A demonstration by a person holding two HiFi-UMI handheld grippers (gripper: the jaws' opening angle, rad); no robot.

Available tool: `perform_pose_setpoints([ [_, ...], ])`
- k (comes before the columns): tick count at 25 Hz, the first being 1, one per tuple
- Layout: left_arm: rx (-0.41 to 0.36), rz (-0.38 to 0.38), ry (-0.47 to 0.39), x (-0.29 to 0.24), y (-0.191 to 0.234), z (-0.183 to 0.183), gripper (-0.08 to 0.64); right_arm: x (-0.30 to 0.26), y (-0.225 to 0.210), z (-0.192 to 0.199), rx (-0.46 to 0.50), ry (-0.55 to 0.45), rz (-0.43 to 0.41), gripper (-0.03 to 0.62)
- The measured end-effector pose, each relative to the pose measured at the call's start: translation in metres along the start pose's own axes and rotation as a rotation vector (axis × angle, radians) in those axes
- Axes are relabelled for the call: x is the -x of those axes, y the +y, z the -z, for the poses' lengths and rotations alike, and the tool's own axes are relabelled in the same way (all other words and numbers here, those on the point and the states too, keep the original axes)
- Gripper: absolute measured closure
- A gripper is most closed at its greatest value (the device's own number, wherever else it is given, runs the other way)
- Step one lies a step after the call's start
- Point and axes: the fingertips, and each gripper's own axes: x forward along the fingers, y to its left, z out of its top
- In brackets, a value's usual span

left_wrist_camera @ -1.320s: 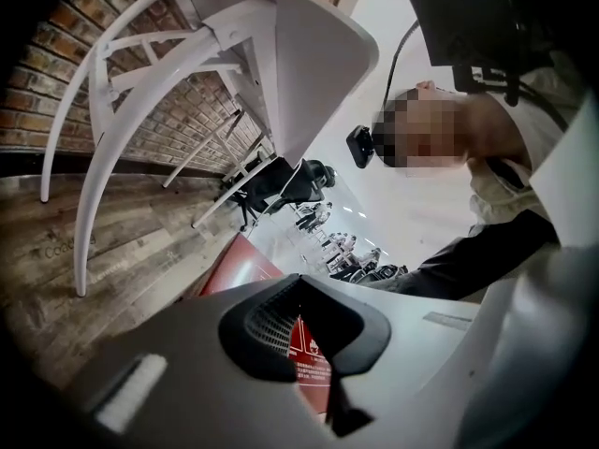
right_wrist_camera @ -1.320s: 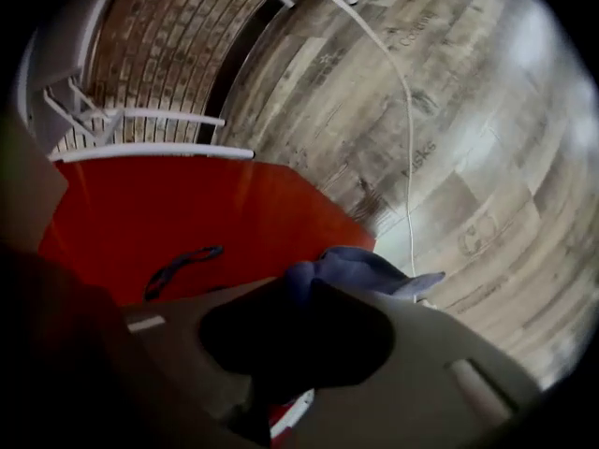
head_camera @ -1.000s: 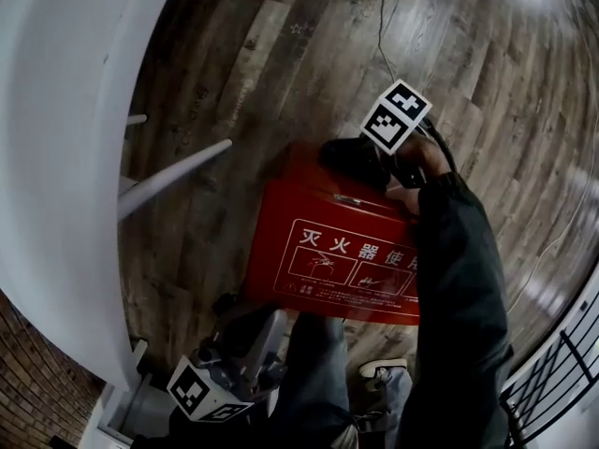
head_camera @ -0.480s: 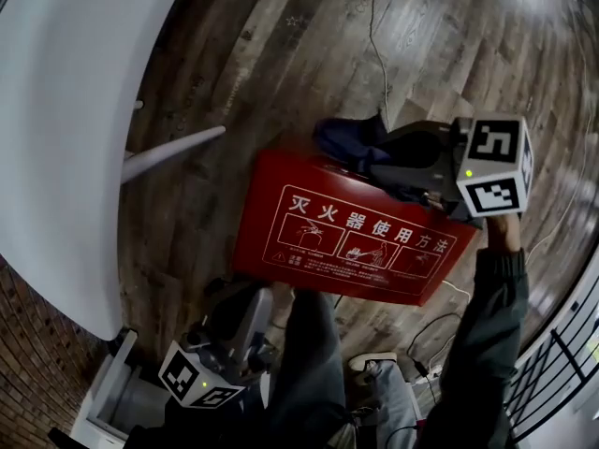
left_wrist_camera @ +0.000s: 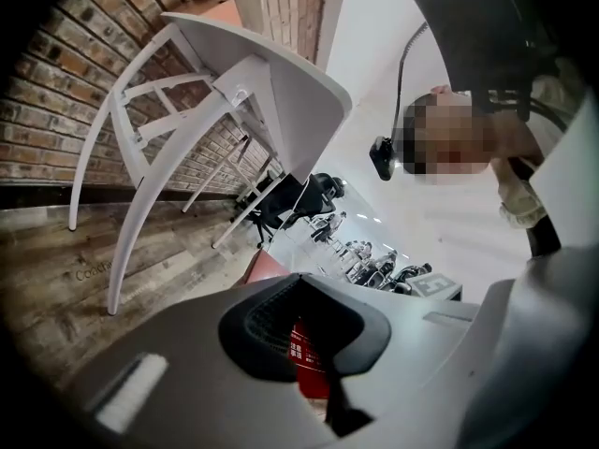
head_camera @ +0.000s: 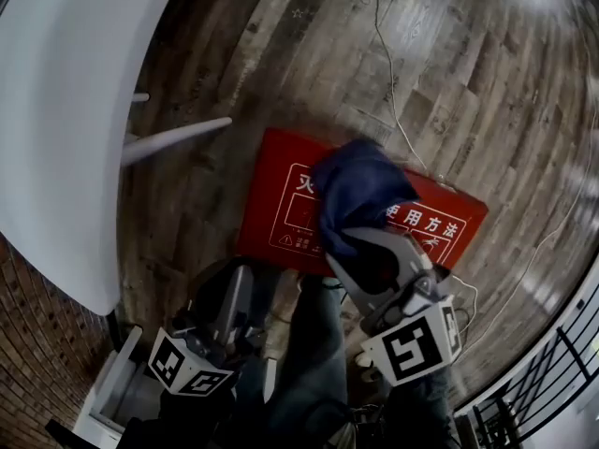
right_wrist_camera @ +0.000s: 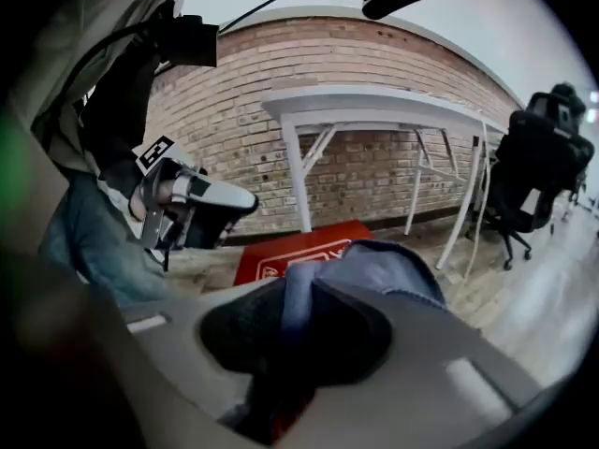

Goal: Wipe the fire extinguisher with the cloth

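While the red box, a fire-extinguisher case with white characters on its face, lies flat on the wood floor, the rest can be placed around it. Far left of the box stands a white surface, with one slanted leg reaching toward the box's left end. A brick wall runs behind the surface. Just below the box's left corner in the head view, the left tool hangs by the person's legs, clear of the box. Its own view shows its jaws together with nothing between them, and a sliver of red shows past them. Over the middle of the box hangs a dark blue cloth, bunched and covering part of the print. The right tool is clamped on the cloth's lower edge. In the right gripper view a fold of fabric runs between the jaws and spills over their tips, with the box on the floor beyond. A thin cable trails over the floor past the box's far edge. A black office chair stands further right of the box.
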Motion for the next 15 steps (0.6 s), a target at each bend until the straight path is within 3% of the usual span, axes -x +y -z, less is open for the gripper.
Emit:
perform_pose_setpoints([
  [5,-0.032,-0.033,-0.041,0.006,0.001,-0.010,0.563,-0.052,0.060,-0.035,0.148,-0.053,-0.155,0.506],
  [9,-0.021,-0.024,-0.028,0.007,0.000,-0.007,0.563,-0.024,0.071,-0.003,0.100,0.018,-0.182,0.506],
  [12,0.005,-0.009,-0.003,0.006,-0.001,0.001,0.563,0.023,0.044,0.036,0.086,0.098,-0.067,0.506],
  [15,0.021,0.022,0.025,0.004,-0.006,0.010,0.563,0.074,-0.002,0.076,0.027,0.165,0.181,0.506],
])
